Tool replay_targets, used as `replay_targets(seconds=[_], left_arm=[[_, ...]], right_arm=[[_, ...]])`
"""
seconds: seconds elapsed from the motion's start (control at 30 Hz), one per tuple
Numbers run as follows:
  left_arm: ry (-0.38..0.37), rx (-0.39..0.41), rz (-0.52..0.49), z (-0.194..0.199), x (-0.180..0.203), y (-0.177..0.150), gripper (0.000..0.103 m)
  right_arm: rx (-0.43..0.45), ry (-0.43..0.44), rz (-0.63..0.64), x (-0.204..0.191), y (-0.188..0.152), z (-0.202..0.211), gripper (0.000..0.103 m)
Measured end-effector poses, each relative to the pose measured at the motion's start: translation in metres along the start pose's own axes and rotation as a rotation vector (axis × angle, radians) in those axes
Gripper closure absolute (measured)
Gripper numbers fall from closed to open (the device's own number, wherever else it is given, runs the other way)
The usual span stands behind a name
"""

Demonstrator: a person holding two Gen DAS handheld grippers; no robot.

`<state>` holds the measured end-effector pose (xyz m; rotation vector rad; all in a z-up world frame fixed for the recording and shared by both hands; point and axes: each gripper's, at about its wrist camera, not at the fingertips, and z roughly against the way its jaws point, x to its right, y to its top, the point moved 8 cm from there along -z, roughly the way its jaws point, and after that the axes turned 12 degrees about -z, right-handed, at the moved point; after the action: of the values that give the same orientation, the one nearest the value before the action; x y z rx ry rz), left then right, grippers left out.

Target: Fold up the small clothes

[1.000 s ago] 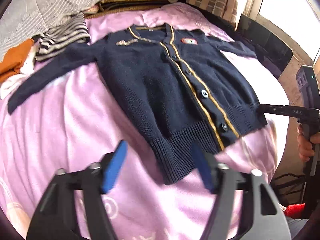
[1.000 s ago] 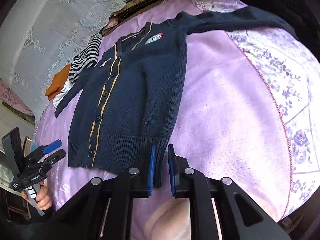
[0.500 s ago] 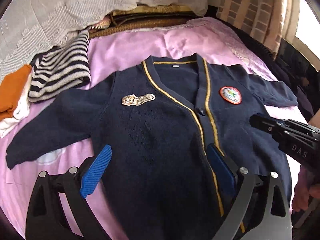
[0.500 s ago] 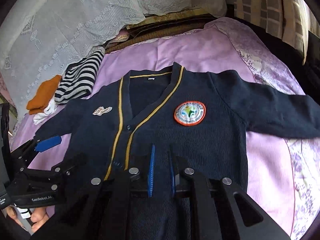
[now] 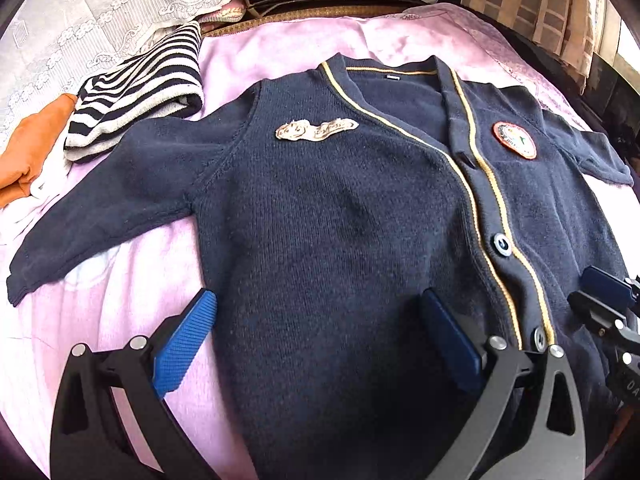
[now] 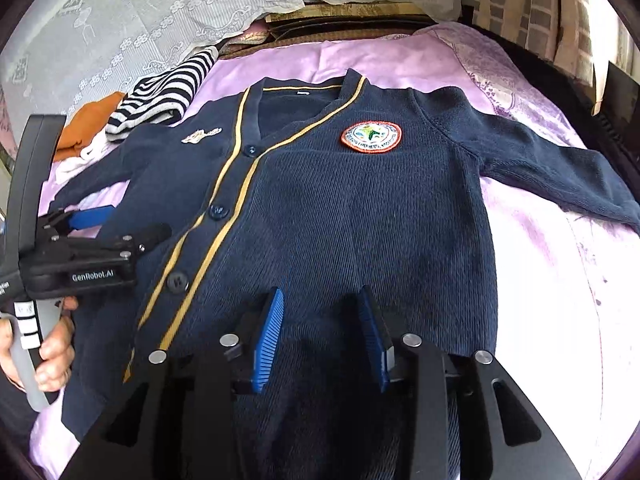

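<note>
On the pink bedspread (image 5: 120, 300) one navy cardigan (image 5: 328, 216) lies flat, front up, both sleeves spread out to the sides. It carries two patches: a pale oblong one (image 5: 316, 130) on one side of the chest and a round red-rimmed badge (image 6: 371, 136) on the other. Two yellow stripes run down the placket. Four buttons show in the right wrist view, the topmost (image 6: 251, 149) at the bottom of the V-neck; the left wrist view shows only two, lower down.

Beside the cardigan's sleeve, toward the head of the bed, sit three other garments in a row: a folded striped top (image 5: 136, 92), an orange piece (image 5: 32, 148) and something white (image 5: 44, 176) tucked between and under them. Lace fabric (image 6: 132, 20) hangs behind.

The left gripper (image 5: 320, 340) hangs over the cardigan's side edge with its jaws opening to their widest; one blue pad is above the bedspread, the other above the knit, and neither presses on cloth. A hand (image 6: 48, 344) holds its handle. The right gripper (image 6: 320, 332) hovers over the lower front panel, its jaws opening, about half apart; knit shows in the gap between the two blue pads, but they do not pinch it.
</note>
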<state>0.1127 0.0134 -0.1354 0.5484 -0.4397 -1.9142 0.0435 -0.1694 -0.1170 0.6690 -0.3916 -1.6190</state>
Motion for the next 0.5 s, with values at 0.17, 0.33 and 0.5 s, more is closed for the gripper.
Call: replay_targets(seconds=[0.17, 0.33, 0.5], left_arm=[[0.010, 0.009, 0.004, 0.014, 0.003, -0.020, 0.004], [0.042, 0.025, -0.020, 0.030, 0.009, -0.036, 0.004], [0.023, 0.045, -0.020, 0.047, 0.012, -0.048, 0.005]], right_arm=[[0.010, -0.012, 0.011, -0.001, -0.022, 0.017, 0.047], [0.025, -0.067, 0.096, -0.005, -0.048, 0.036, 0.043], [0.017, -0.029, 0.088, -0.006, -0.056, 0.061, 0.043]])
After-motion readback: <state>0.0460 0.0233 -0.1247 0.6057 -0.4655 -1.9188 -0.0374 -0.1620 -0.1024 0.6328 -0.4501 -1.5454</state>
